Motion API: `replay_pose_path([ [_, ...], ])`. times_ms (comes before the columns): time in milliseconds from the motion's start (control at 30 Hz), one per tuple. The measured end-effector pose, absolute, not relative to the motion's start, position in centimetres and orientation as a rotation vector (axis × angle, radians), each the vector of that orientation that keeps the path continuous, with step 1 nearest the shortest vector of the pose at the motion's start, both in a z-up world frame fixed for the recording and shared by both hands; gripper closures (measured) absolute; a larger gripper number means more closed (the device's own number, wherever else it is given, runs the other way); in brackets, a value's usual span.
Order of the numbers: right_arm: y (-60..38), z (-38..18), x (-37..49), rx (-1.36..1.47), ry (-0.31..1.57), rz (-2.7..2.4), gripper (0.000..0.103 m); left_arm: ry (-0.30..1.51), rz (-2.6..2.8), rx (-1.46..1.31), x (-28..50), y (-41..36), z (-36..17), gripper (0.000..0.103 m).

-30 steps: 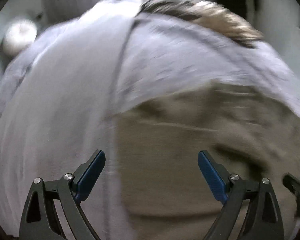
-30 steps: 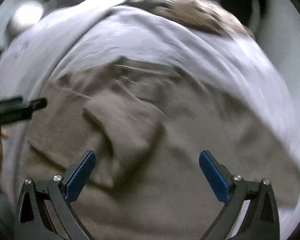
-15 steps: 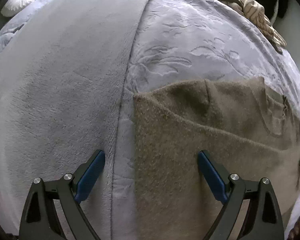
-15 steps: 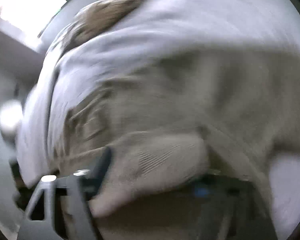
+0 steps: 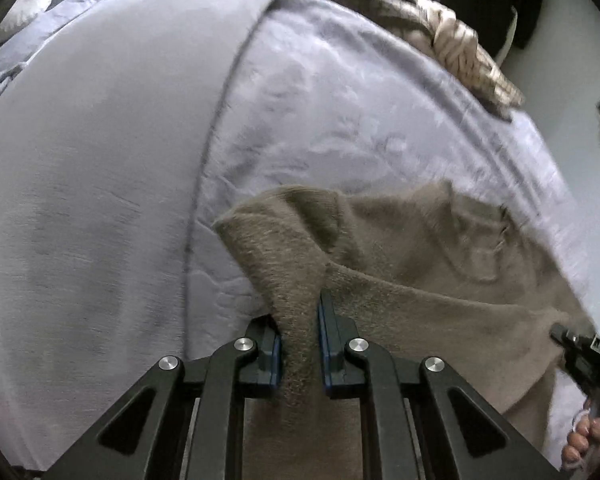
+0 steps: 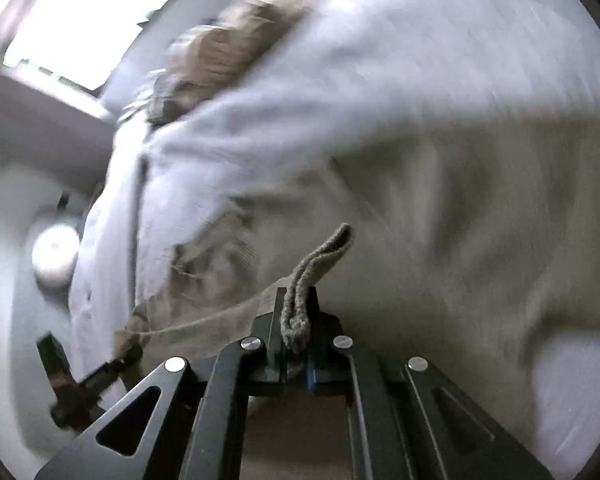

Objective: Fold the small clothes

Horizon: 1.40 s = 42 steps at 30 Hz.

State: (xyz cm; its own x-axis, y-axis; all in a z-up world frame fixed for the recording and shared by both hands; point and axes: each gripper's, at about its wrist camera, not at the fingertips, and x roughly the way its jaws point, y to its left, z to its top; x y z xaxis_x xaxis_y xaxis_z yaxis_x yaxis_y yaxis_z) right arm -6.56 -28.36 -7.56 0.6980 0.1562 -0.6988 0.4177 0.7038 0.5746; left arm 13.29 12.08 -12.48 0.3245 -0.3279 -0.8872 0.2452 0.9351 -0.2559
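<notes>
Both tools (image 5: pixel 300 344) (image 6: pixel 296 340) pinch sweater (image 5: pixel 420 280); right view blurred.

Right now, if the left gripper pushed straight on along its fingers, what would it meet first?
The left gripper has just closed on a fold of the brown knit garment, so it is already in that cloth. Pushed further, it would probably press the garment into the lavender bedspread beneath; depth is hard to judge.

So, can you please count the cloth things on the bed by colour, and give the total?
Brown: 1, the brown knit garment, pinched by both the left hand-held gripper and the right hand-held gripper.
Lavender: 1, the bed cover.
Striped tan and dark: 1, the striped blanket at the far edge.
Total: 3
</notes>
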Motion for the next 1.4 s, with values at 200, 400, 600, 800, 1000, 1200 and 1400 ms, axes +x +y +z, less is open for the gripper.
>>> replay_pose_path([
  [200, -29.9, -11.4, -5.0, 0.763, 0.938, -0.262, 0.096, 1.230, -0.365, -0.061, 14.7, 11.3, -15.3, 0.085],
  [400, -29.9, -13.4, -6.7, 0.816, 0.966, -0.275, 0.096, 1.160, -0.204, -0.033, 14.9, 14.0, -13.7, 0.049],
  [600, -30.1, -11.6, -8.2, 0.819, 0.996, -0.332, 0.078, 1.155, -0.202, 0.011, 14.6, 15.8, -11.2, 0.049],
  [800, -29.9, -11.3, -9.6, 0.899, 0.969, -0.277, 0.038, 1.206, -0.300, 0.028, 12.8, 13.4, -11.4, 0.049],
  [1000, -29.2, -13.0, -9.0, 0.829, 1.024, -0.313, 0.088, 1.266, -0.218, 0.128, 10.9, 12.5, -15.8, 0.068],
  [1200, -29.4, -11.8, -10.5, 0.787, 1.032, -0.361, 0.088, 1.269, -0.119, 0.107, 10.8, 16.0, -15.2, 0.081],
  [1400, -28.4, -8.4, -10.0, 0.707, 0.944, -0.308, 0.088, 1.171, -0.238, 0.101, 10.2, 12.8, -11.2, 0.081],
])
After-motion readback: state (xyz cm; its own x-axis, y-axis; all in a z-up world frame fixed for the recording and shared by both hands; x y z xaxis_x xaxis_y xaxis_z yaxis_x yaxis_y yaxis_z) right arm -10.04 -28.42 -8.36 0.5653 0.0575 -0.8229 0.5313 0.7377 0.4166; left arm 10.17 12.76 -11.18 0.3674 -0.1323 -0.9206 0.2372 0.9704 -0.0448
